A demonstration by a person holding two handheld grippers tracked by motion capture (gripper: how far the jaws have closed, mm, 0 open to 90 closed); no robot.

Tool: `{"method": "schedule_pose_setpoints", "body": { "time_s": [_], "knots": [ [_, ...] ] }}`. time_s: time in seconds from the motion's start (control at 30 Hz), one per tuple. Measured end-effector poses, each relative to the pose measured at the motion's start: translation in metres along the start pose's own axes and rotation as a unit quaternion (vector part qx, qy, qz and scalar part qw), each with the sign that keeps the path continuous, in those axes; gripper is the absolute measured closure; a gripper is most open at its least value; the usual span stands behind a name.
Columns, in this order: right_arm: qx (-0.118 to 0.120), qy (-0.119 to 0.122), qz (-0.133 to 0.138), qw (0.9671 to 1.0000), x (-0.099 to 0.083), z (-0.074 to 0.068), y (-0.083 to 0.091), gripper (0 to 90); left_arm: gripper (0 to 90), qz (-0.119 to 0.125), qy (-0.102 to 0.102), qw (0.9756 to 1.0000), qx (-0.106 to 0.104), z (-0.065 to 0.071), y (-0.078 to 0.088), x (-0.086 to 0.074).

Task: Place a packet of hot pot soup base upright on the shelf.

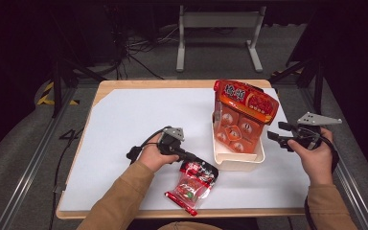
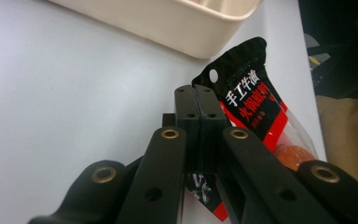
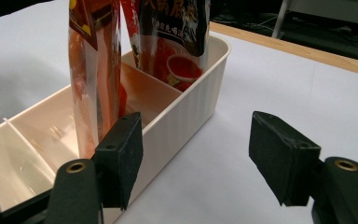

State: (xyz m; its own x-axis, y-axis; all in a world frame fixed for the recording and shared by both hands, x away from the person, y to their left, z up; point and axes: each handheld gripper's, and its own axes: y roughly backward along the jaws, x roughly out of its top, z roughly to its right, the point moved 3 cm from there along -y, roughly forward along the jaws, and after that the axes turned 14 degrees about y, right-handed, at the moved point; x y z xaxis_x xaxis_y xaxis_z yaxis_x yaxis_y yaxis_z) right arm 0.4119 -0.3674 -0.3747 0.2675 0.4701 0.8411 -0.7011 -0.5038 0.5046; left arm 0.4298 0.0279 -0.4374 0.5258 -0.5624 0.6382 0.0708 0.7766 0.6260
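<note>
Left gripper (image 1: 188,156) clamped on red sauce packet (image 1: 194,184), just in front of cream bin (image 1: 237,160). Two packets apparently binned already; yours remains. Right gripper (image 1: 279,139) open beside bin.

White Chinese characters 手工牛油 on the black top of the red sachet (image 2: 254,105), a second line of red characters beneath them too cut off to read, large yellow characters on the big red bag (image 1: 246,99) standing in the cream bin (image 1: 236,160) — too blurred to make out
</note>
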Motion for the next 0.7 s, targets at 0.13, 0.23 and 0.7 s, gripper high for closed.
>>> {"method": "schedule_pose_setpoints", "body": {
  "time_s": [0.13,0.23,0.7],
  "knots": [
    [0.001,0.0,0.001,1.0,0.001,0.0,-0.001,35.3,90.0,0.031,-0.003,0.9995,-0.003,0.006,0.022,0.001],
    [0.001,0.001,0.0,1.0,0.001,0.0,-0.002,35.3,90.0,0.042,-0.005,0.9991,-0.002,0.01,0.033,0.0],
    [0.001,0.001,0.004,1.0,0.001,0.0,-0.001,35.8,90.0,0.101,-0.05,0.9936,0.005,0.04,0.08,0.009]
  ]
}}
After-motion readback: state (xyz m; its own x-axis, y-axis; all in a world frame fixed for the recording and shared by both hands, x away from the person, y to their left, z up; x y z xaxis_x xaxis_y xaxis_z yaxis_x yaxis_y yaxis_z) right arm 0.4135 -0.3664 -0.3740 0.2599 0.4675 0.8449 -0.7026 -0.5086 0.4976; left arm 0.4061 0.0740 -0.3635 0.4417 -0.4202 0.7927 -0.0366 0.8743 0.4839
